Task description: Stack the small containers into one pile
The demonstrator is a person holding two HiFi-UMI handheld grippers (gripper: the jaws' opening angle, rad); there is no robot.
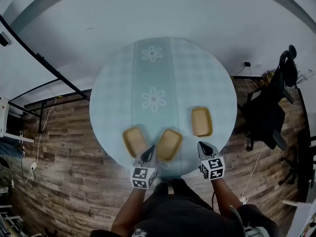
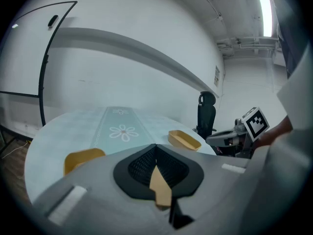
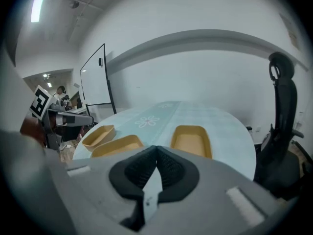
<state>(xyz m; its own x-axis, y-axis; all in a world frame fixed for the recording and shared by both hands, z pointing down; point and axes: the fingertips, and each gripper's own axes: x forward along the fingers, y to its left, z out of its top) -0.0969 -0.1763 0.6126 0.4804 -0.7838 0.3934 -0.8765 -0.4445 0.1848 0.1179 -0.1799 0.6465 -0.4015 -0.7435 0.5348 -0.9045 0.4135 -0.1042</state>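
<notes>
A round table [image 1: 113,90] in a pale blue checked cloth stands on a wooden floor [image 1: 64,137]. Three shallow yellow rectangular containers lie unstacked toward its near edge: the left container [image 1: 134,140], the middle container [image 1: 169,144] and the right container [image 1: 201,121]. The left gripper [image 1: 147,155] and the right gripper [image 1: 205,147] hover at that edge, jaws pressed together, holding nothing.

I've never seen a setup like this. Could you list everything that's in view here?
table: one, round, pale blue-green cloth with a flowered stripe, middle of the room
small containers: three, yellow-tan, unstacked on the table's near half: left container, middle container, right container
office chair: one, black, right of the table
whiteboard: one, white with black frame, left of the table
floor: brown wood planks
left gripper: one, grey with black jaws, shut, empty, between the left and middle containers
right gripper: one, same colours, shut, empty, just nearer than the right container
</notes>
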